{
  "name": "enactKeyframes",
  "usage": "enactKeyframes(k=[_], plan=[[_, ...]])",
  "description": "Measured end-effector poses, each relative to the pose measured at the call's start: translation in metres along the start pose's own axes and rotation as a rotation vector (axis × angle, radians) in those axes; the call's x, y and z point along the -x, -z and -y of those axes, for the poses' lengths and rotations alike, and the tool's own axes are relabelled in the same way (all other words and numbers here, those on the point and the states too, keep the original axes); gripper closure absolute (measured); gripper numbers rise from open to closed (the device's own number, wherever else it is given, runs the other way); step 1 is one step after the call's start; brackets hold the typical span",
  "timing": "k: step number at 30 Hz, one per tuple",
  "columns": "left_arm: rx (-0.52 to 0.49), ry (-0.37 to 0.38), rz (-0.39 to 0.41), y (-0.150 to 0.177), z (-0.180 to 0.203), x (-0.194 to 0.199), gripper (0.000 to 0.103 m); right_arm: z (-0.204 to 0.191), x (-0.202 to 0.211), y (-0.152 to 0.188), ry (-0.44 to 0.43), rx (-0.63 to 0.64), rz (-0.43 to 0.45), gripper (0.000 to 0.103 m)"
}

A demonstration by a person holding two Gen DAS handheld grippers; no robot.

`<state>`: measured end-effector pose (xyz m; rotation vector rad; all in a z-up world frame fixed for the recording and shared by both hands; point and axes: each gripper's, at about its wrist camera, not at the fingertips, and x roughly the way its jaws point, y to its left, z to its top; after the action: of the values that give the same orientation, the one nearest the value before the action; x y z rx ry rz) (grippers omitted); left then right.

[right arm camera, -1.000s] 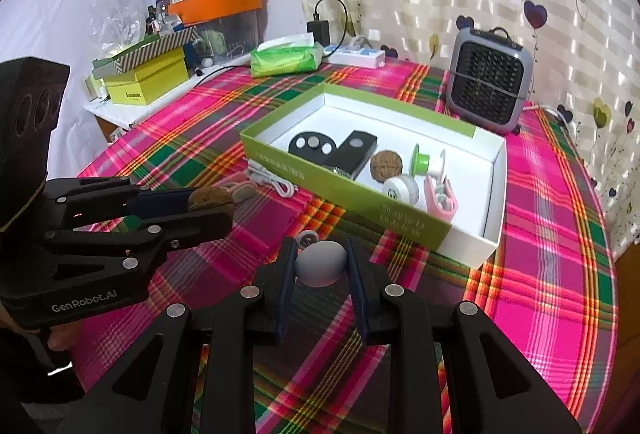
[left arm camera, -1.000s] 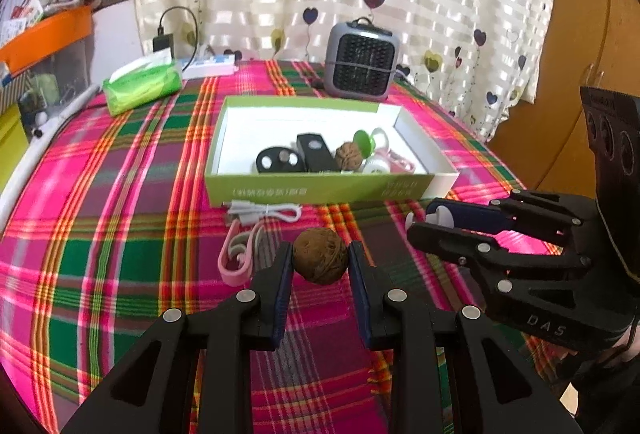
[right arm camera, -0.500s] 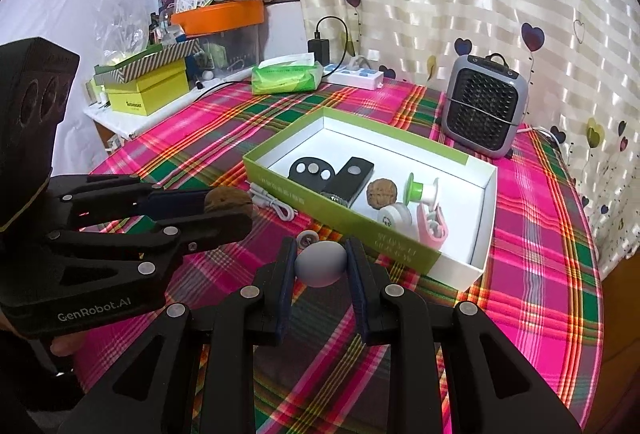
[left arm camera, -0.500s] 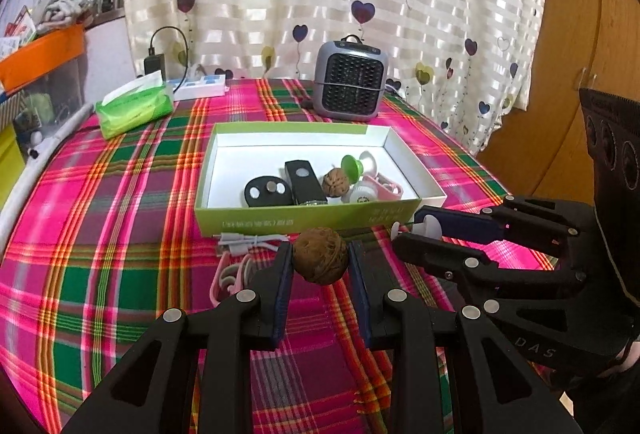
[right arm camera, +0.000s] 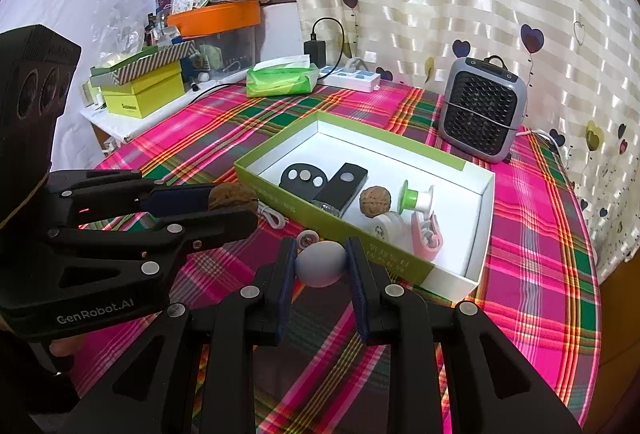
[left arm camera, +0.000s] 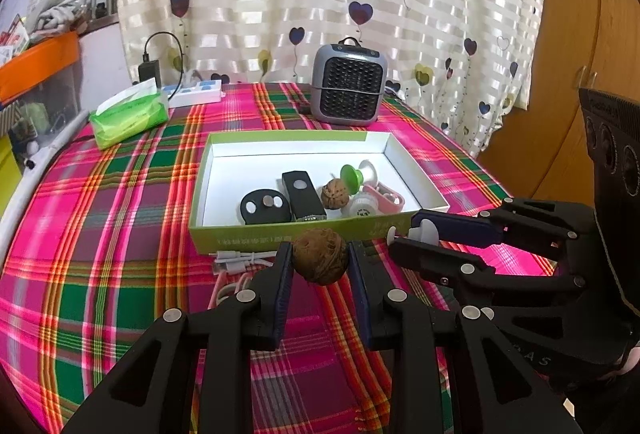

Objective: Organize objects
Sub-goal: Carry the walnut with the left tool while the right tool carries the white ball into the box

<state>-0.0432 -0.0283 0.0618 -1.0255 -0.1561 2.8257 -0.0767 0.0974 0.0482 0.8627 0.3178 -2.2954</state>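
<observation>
My left gripper (left arm camera: 320, 266) is shut on a brown walnut (left arm camera: 319, 257), held above the plaid cloth in front of the green box (left arm camera: 280, 236). My right gripper (right arm camera: 321, 266) is shut on a pale grey egg-shaped ball (right arm camera: 321, 263), also raised in front of the box (right arm camera: 400, 258). Each gripper shows in the other's view: the right one (left arm camera: 408, 236) at the right, the left one (right arm camera: 236, 201) at the left. The box holds two black remotes (left arm camera: 266, 206), a second walnut (left arm camera: 335, 194), a green-and-white spool (left arm camera: 354, 175), a white roll and a pink item.
A white cable (left arm camera: 244, 258) and a pink loop (left arm camera: 224, 290) lie on the cloth before the box; a small white ring (right arm camera: 307, 238) lies near it. A grey heater (left arm camera: 349, 89), a green tissue pack (left arm camera: 128, 115) and a power strip (left arm camera: 196, 95) stand behind. Cluttered shelf at left.
Both grippers have risen and pulled back with their objects, so the box and table look lower and farther. Grips unchanged.
</observation>
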Motion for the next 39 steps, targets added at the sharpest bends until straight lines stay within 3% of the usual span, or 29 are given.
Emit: enactKeyframes(k=[39], plan=[[-0.035,-0.049,-0.003,-0.039,-0.012,-0.052,0.078,0.036,-0.039,-0.023,0.035,-0.040,-0.017,0.077]])
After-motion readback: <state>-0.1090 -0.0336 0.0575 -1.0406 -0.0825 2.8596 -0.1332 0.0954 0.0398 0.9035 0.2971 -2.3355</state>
